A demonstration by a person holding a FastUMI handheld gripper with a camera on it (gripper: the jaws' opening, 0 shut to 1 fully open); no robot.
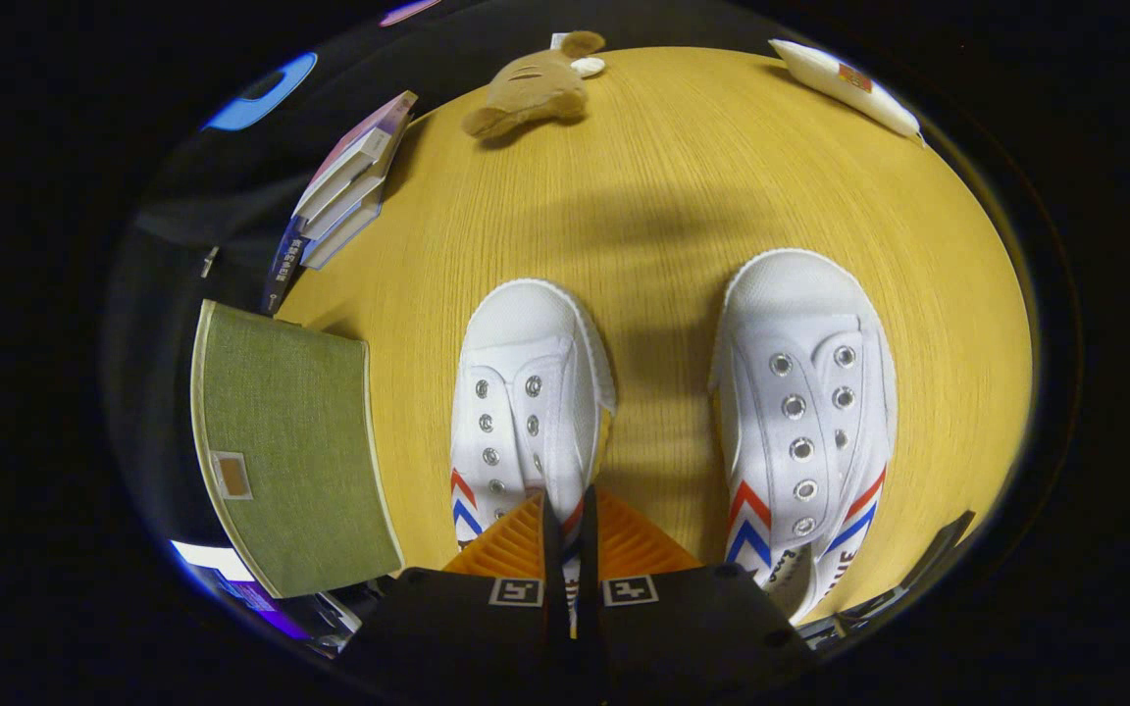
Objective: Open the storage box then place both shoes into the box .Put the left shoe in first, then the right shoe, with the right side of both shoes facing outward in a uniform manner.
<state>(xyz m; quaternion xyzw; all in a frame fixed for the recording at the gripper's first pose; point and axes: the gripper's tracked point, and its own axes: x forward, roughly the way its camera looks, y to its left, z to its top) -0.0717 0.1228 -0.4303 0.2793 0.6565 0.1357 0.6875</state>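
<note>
Two white canvas shoes with red and blue chevrons stand on the yellow wooden table [663, 196], toes pointing away from me. The left-hand shoe [526, 392] is just ahead of my gripper [565, 525]. Its orange fingers [516, 544] are pressed close together, with the rim of that shoe's right side wall in the narrow gap. The shoe leans a little, showing a strip of yellowish sole on its right. The right-hand shoe [805, 402] lies apart, to the right of the fingers. The green fabric storage box [281, 441] with cream trim sits left of the shoes, its flat green face up.
A stack of books [344, 181] lies beyond the box at the table's left edge. A brown plush toy [531, 88] sits at the far edge and a white tube [845, 83] at the far right. A dark object [923, 564] lies beside the right-hand shoe's heel.
</note>
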